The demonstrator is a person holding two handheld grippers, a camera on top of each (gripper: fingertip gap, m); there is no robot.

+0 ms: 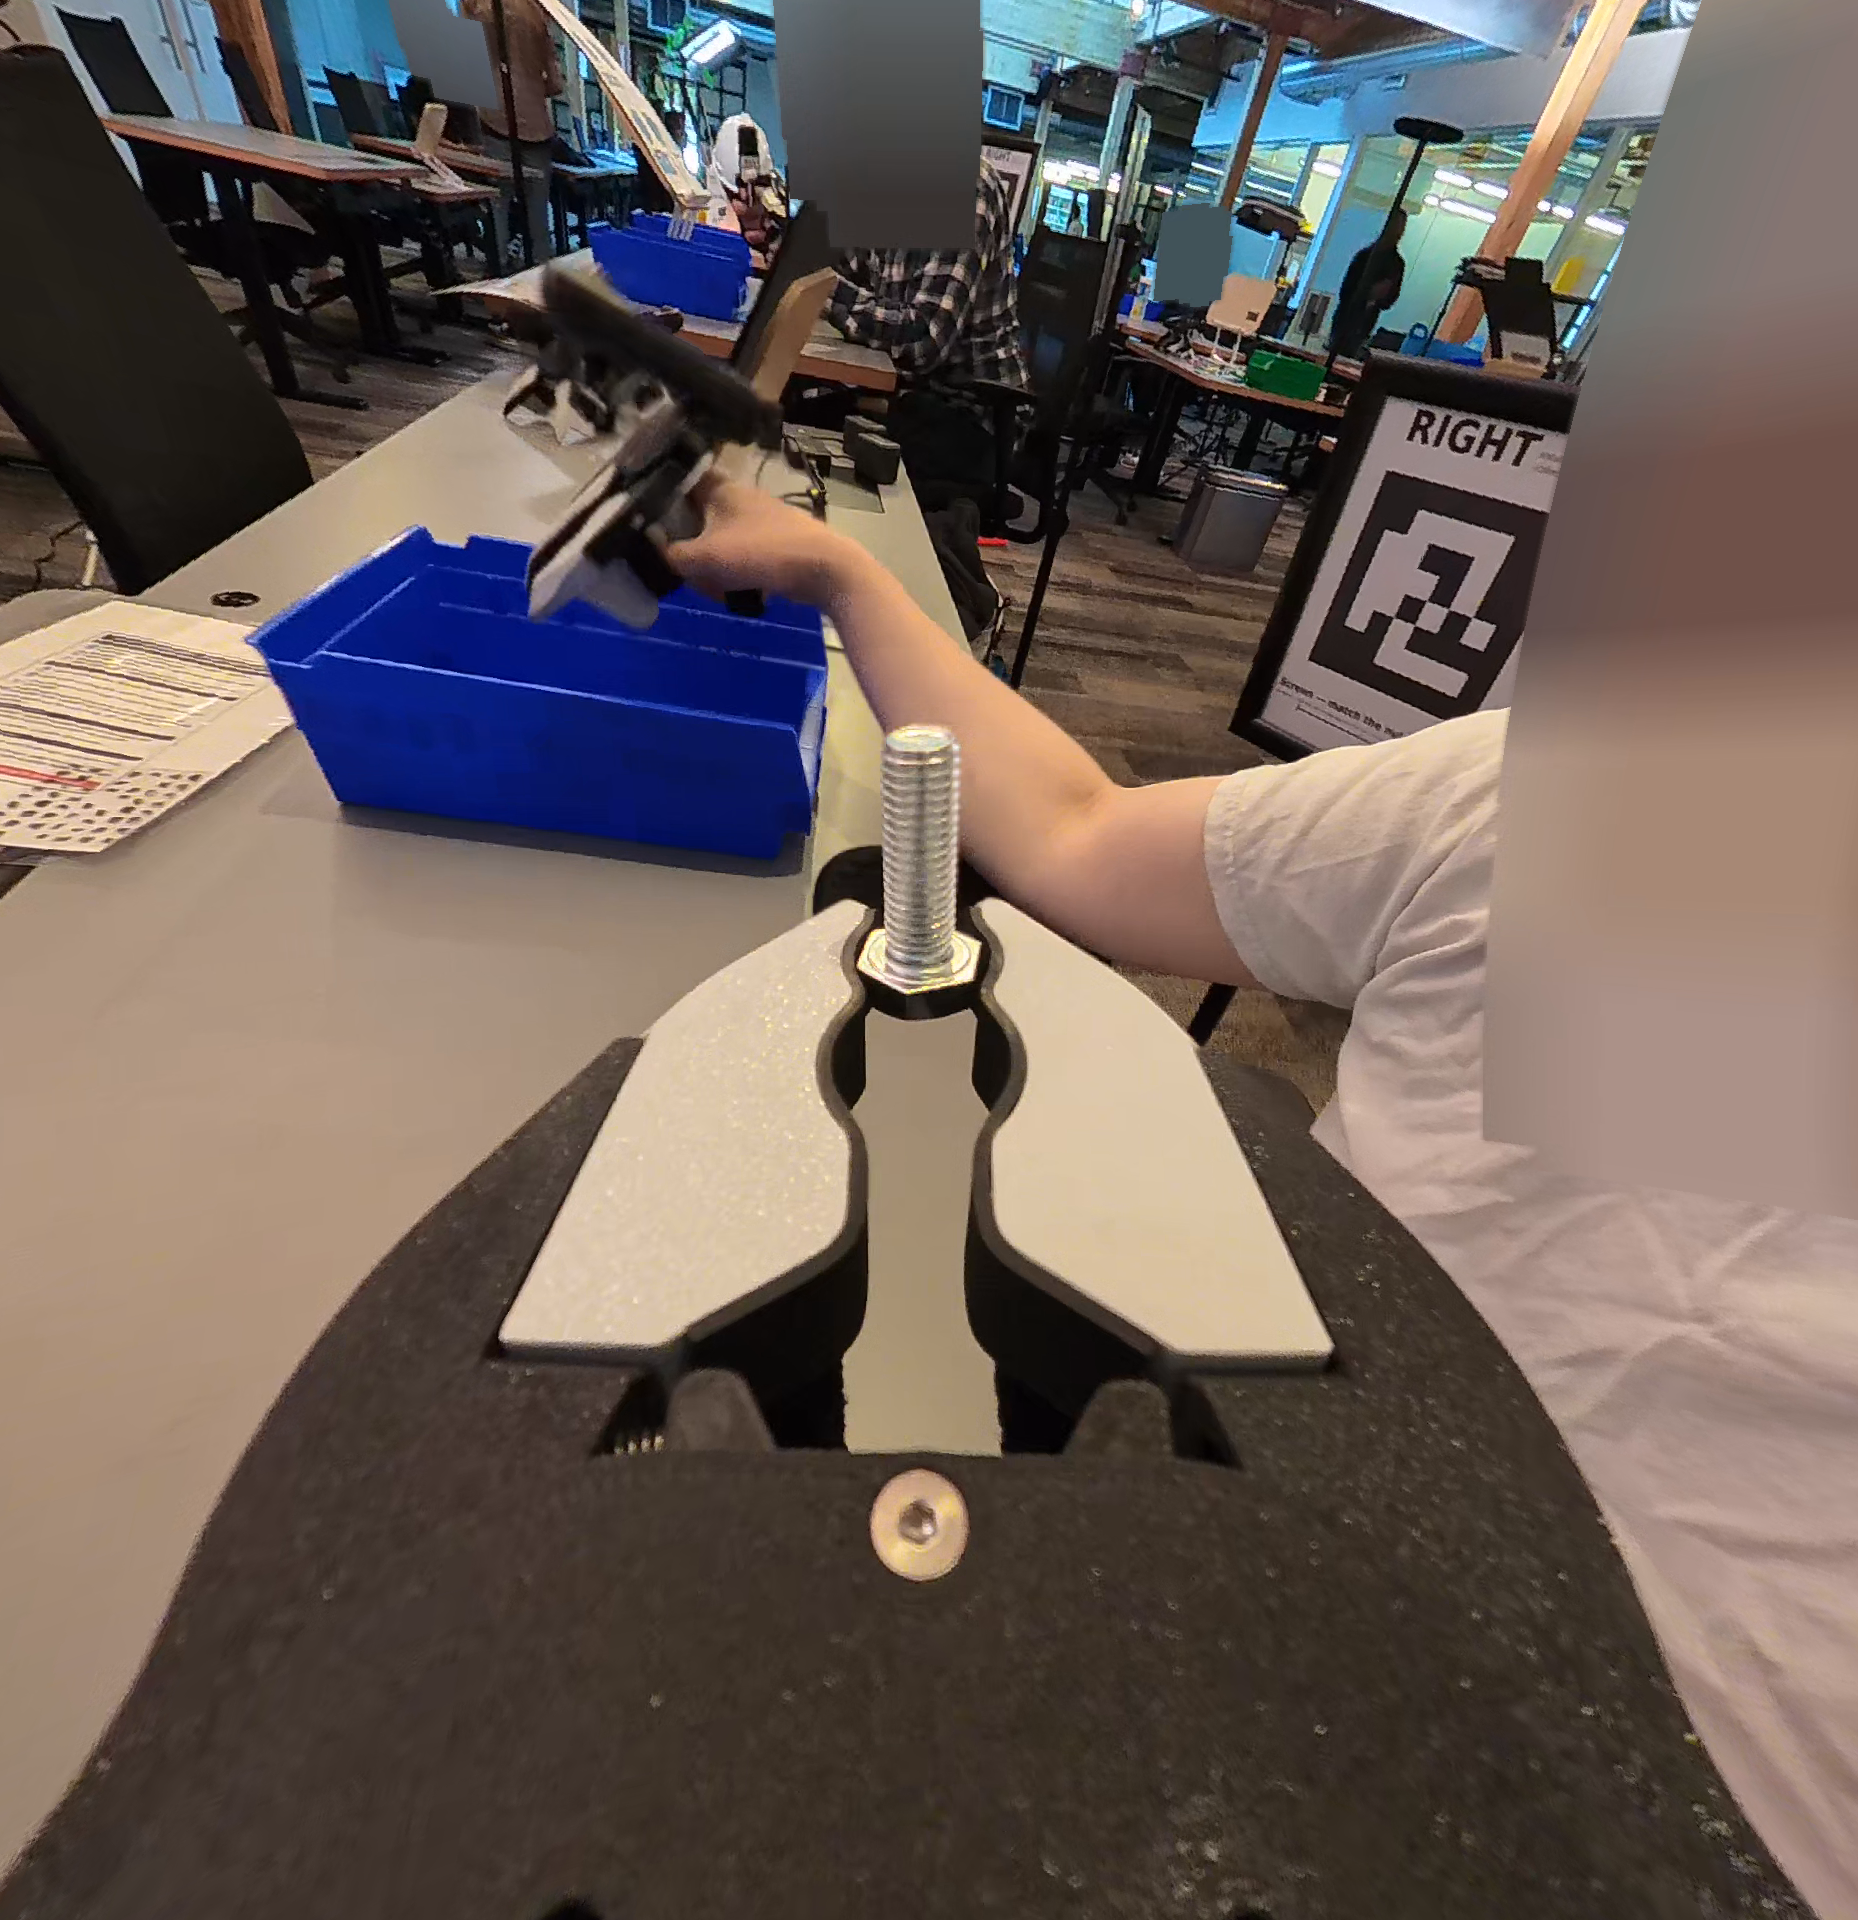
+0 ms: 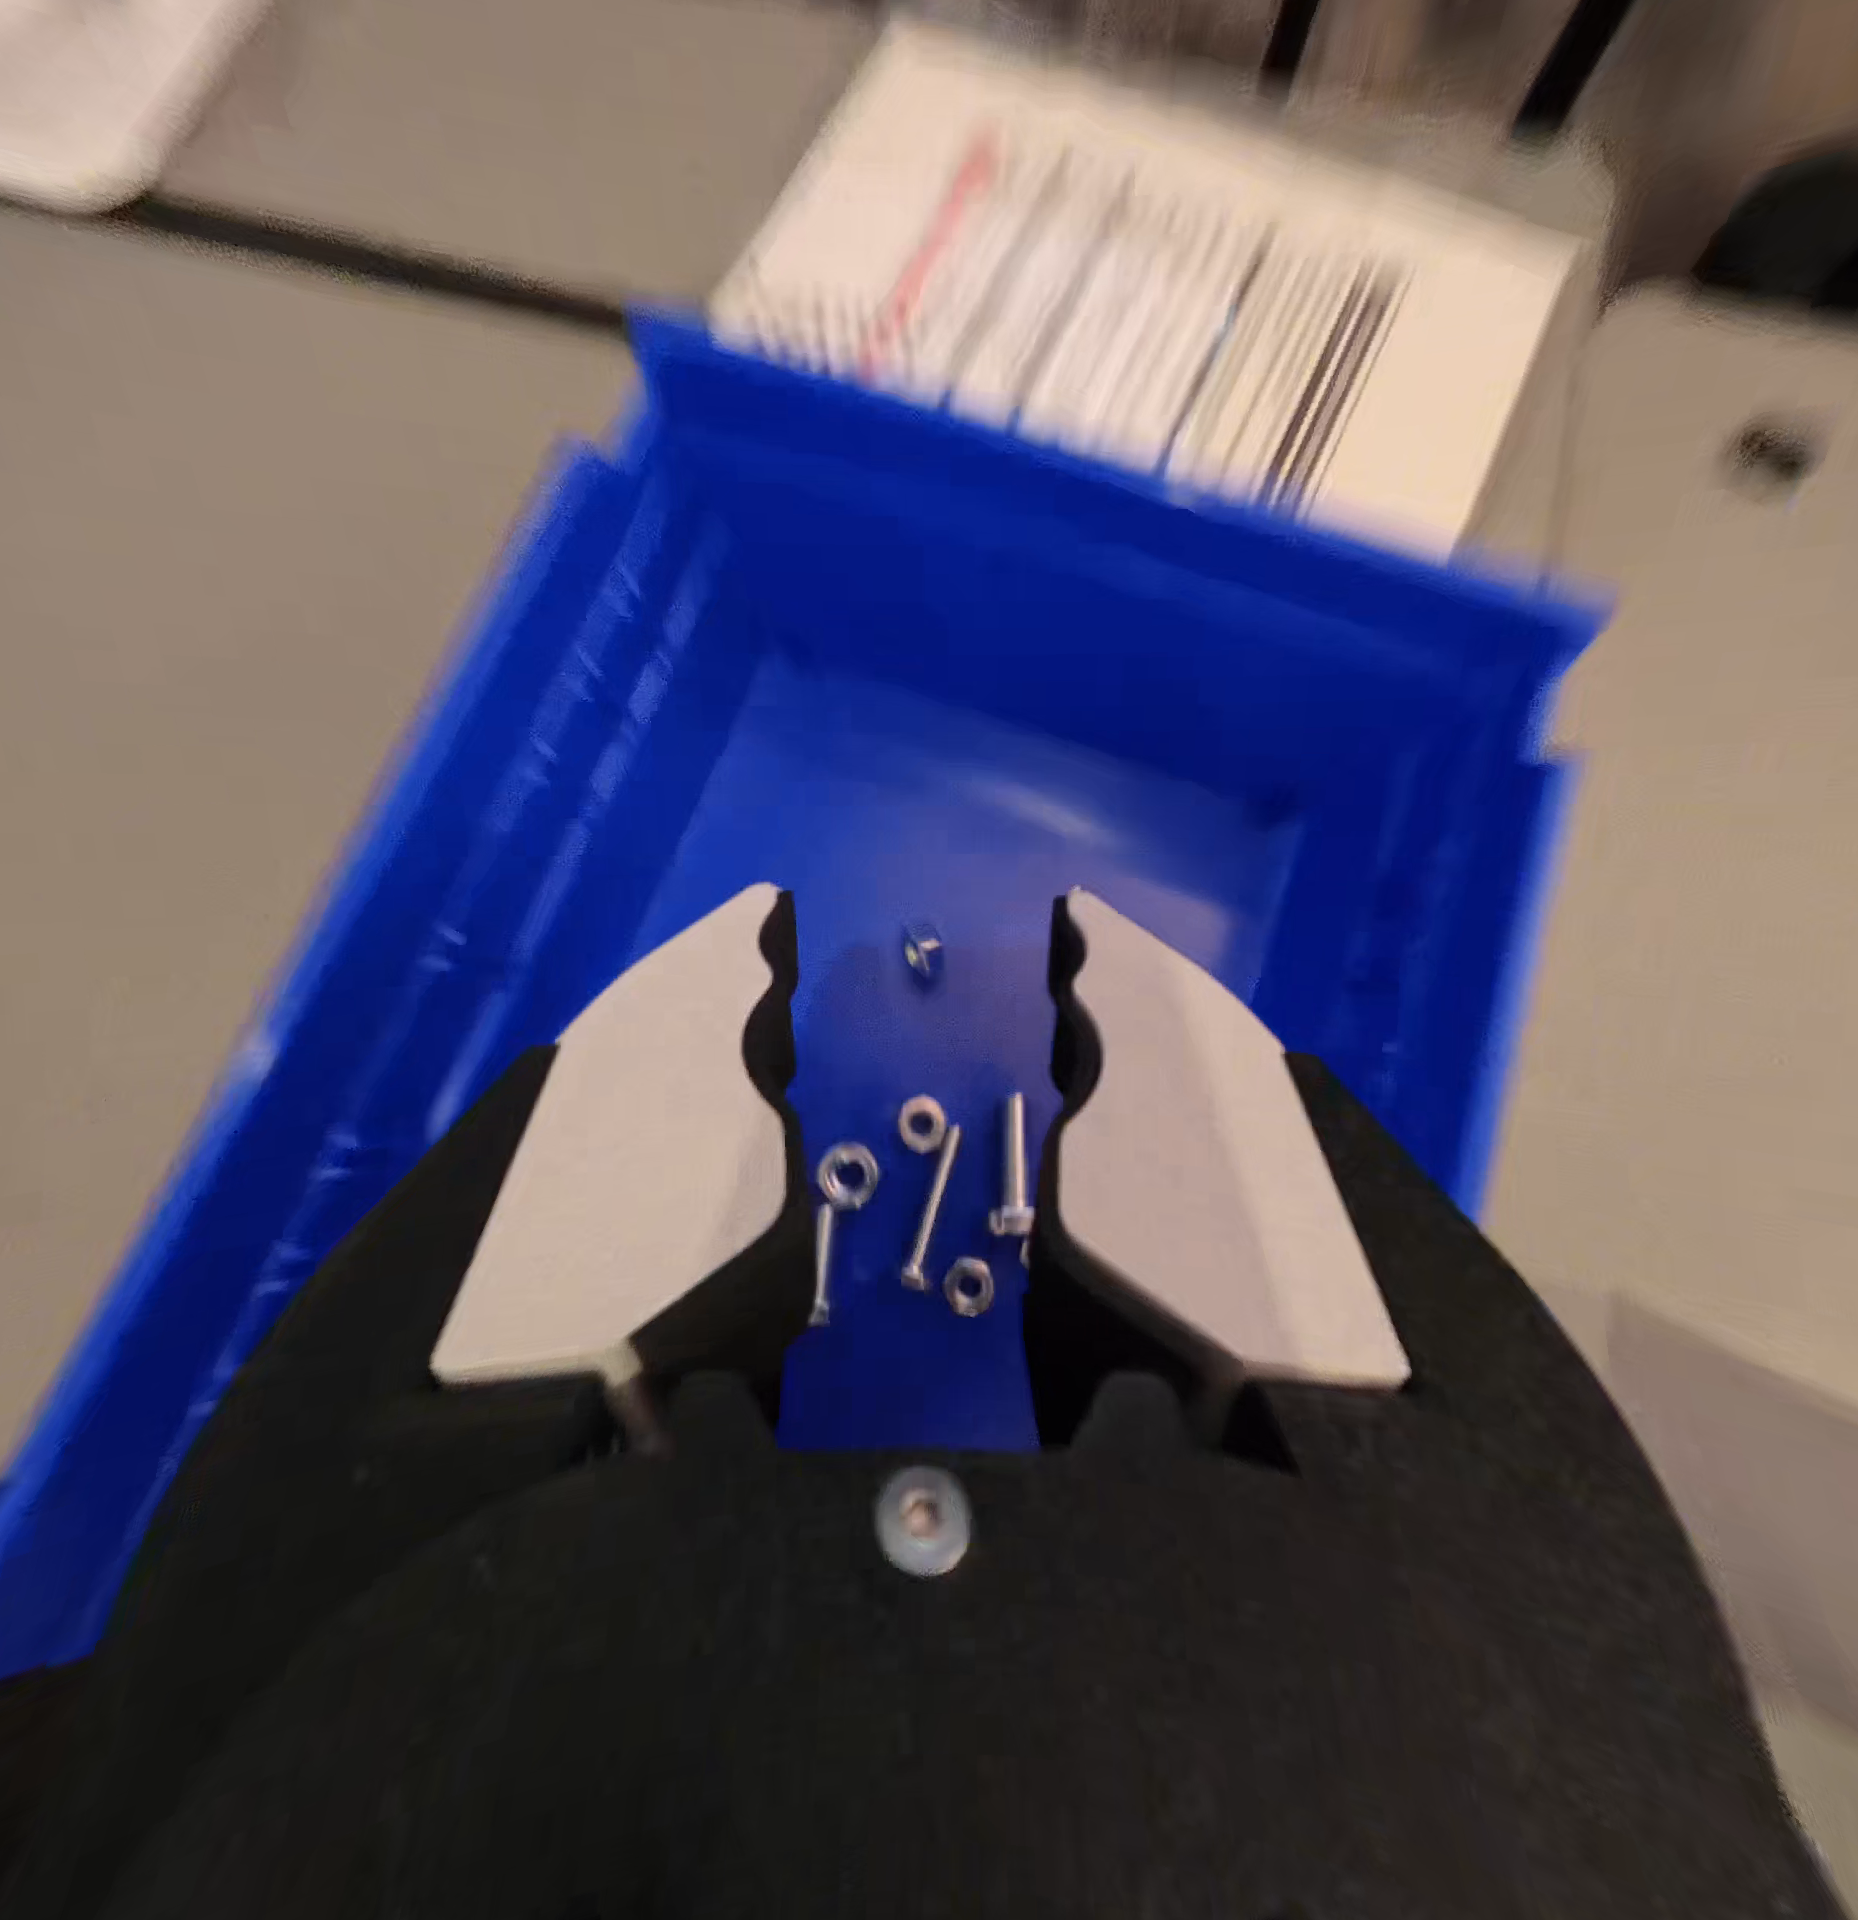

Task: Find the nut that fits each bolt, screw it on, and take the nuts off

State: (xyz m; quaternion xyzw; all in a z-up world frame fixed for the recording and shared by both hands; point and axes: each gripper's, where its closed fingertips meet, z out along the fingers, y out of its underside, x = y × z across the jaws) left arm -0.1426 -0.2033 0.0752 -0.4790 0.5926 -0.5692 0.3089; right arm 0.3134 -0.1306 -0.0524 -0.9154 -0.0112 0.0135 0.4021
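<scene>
Grey table (image 1: pixel 281 1039): printed sheet (image 1: pixel 94 717) beside blue bin (image 1: pixel 551 738).

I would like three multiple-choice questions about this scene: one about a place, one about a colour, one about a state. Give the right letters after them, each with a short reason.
1. Where do the small nuts and bolts lie?
A. on the printed sheet
B. on the floor of the bin
C. on the grey table

2. What colour is the bin?
A. green
B. red
C. blue

3. What is the state of the left gripper?
A. shut on the big bolt
B. open and empty
C. shut on a nut

Answers:
1 B, they rest on the bin's floor under the open right gripper.
2 C, its walls are blue.
3 A, its fingers clamp the head of the big bolt, thread upright.
</scene>
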